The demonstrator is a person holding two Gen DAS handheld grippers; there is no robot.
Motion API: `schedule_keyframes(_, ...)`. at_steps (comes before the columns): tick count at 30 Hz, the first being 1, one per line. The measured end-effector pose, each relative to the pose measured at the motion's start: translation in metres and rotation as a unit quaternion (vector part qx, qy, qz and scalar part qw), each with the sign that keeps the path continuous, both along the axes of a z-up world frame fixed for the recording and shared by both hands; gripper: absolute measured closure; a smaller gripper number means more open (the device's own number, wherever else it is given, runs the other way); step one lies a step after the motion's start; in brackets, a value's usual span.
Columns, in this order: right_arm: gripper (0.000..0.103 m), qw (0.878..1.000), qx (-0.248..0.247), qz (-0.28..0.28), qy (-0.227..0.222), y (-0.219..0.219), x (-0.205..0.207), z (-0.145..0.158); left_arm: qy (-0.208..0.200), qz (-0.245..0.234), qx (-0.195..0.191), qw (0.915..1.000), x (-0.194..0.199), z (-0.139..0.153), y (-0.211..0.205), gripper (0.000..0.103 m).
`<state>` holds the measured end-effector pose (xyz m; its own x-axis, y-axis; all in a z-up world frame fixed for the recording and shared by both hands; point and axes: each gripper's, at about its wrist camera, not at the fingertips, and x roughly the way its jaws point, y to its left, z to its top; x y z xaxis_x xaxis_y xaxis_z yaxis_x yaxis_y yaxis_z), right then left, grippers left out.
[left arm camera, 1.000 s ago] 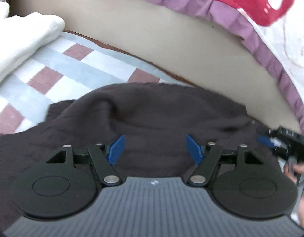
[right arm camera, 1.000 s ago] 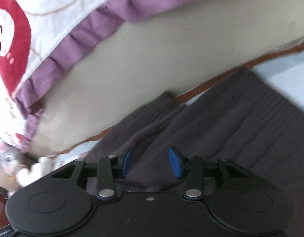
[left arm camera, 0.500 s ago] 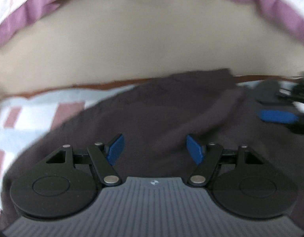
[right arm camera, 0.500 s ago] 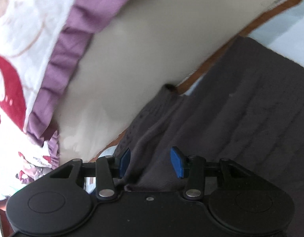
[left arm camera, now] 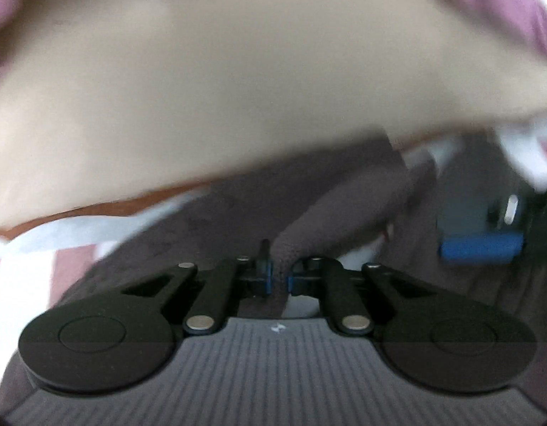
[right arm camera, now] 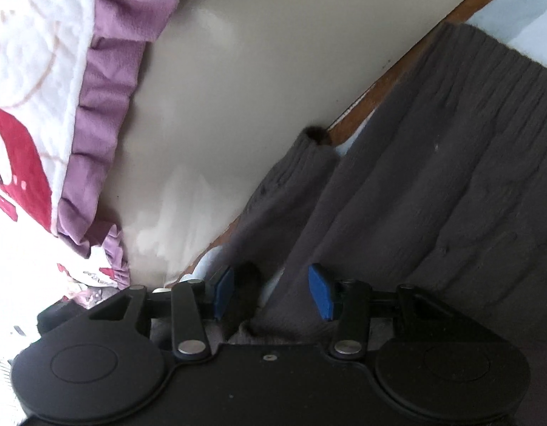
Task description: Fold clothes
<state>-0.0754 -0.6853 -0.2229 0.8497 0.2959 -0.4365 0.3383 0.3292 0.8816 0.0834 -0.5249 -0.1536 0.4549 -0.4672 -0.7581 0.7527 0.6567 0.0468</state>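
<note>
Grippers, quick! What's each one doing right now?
Left gripper: closed, pinching the dark sweater.
Right gripper: open, holding nothing, sweater fabric between its fingers.

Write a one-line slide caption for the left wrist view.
Left gripper shut on a raised fold of the dark brown knit sweater, with the right gripper's blue pad blurred at far right.

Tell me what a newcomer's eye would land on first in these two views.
First, the dark brown sweater spread across both views, with the left gripper shut on a fold of it. Next, the right gripper, open over a sleeve. Last, the white quilt with its purple frill, upper left.
</note>
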Motion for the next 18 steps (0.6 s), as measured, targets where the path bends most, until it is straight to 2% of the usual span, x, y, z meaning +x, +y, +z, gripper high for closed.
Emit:
schedule_keyframes(2,0.049,1.0,0.013,-0.003,-0.006,-0.002,-0.002,-0.001,-0.01,0.052,-0.046,0.9975,-0.004,0.029,0.029,0.096)
schedule_keyframes(4,0.049,0.999,0.047,0.002,-0.018,-0.005,-0.004,-0.005,-0.017,0.085,-0.093,0.9919,-0.011,0.056,0.069,0.096)
schedule_keyframes(6,0.049,0.997,0.074,-0.002,-0.03,-0.008,-0.007,-0.007,-0.035,0.111,-0.115,0.9865,-0.019,0.077,0.105,0.096)
schedule_keyframes(8,0.049,0.996,0.08,-0.005,-0.03,-0.007,-0.008,-0.007,-0.067,0.135,-0.129,0.9801,-0.035,0.099,0.144,0.096)
schedule_keyframes(10,0.049,0.997,0.078,0.0,-0.03,-0.004,-0.006,-0.006,-0.097,0.134,-0.132,0.9774,-0.055,0.115,0.173,0.095)
schedule_keyframes(13,0.049,0.996,0.074,0.032,-0.034,0.011,0.005,0.0,-0.132,0.116,-0.098,0.9796,-0.09,0.123,0.197,0.095)
schedule_keyframes(15,0.049,0.995,0.066,0.064,-0.04,0.025,0.014,0.007,-0.128,0.116,-0.096,0.9803,-0.11,0.124,0.213,0.095)
schedule_keyframes(18,0.049,0.992,0.039,0.109,-0.041,0.043,0.018,0.018,-0.118,0.133,-0.142,0.9738,-0.135,0.139,0.254,0.095)
